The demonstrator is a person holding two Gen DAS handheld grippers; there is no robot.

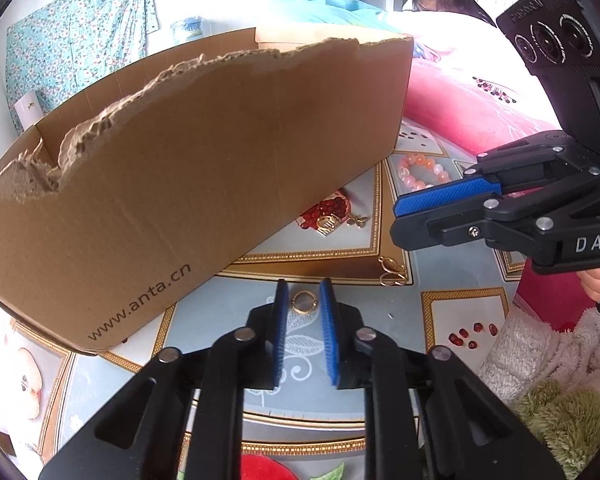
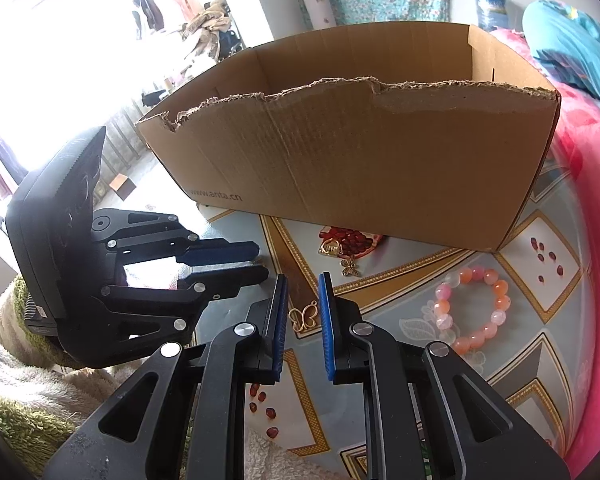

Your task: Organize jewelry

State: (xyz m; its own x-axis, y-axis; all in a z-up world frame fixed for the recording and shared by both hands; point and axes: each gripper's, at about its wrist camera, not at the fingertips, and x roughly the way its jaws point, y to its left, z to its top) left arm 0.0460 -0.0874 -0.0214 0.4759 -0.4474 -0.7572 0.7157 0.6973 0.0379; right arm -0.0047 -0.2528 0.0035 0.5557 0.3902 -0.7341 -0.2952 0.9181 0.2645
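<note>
Jewelry box (image 1: 188, 168) reads "www.anta.cn".

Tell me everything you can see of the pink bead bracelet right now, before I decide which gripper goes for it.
The bead bracelet is a closed loop of round, glossy beads, orange, pink and a few milky white ones, looking like polished stone or glass. It lies flat on the patterned tablecloth, in front of the cardboard box's right end, apart from it. Nothing touches it: the right gripper is beside it, clear of the beads. In the left wrist view its near side is hidden behind the right gripper.
</note>
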